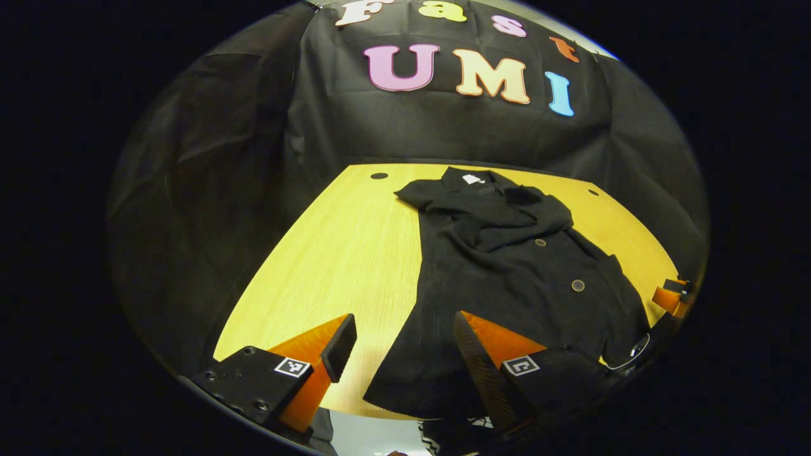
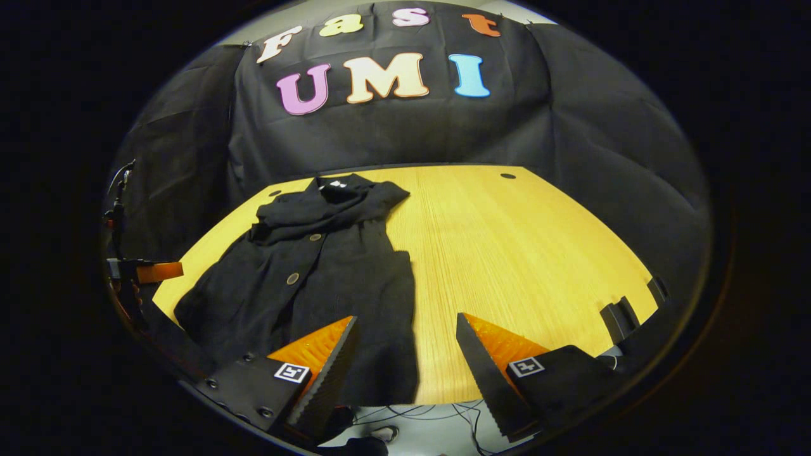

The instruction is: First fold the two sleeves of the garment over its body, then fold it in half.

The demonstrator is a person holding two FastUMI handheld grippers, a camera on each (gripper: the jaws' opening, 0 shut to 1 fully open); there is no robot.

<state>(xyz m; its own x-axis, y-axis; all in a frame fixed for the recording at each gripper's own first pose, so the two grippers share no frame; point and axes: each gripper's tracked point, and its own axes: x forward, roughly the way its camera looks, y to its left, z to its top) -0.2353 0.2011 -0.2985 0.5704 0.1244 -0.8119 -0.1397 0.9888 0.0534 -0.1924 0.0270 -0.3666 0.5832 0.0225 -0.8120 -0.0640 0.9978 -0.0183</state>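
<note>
Left gripper view: black button-front coat (image 1: 507,285) runs lengthwise up the bench (image 1: 342,253), collar at top; both sleeves already folded in. Left hand-held gripper (image 1: 405,348) and right hand-held gripper (image 2: 405,348) both gape wide, holding nothing. Right gripper view adds cables (image 2: 431,415) below the bench edge.

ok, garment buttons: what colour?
Brownish buttons on the black garment; clearest in left gripper view.

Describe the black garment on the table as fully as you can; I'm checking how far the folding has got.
The black button-front garment looks like soft matte cloth and lies flat on the yellow wooden table, collar at the far end with a small white tag inside it. Both sleeves lie folded across the upper body, bunched below the collar. Two round buttons show down the front. The hem reaches the table's near edge. It isn't yet folded in half. Both tongs hover open near the hem, apparently not gripping the cloth.
</note>
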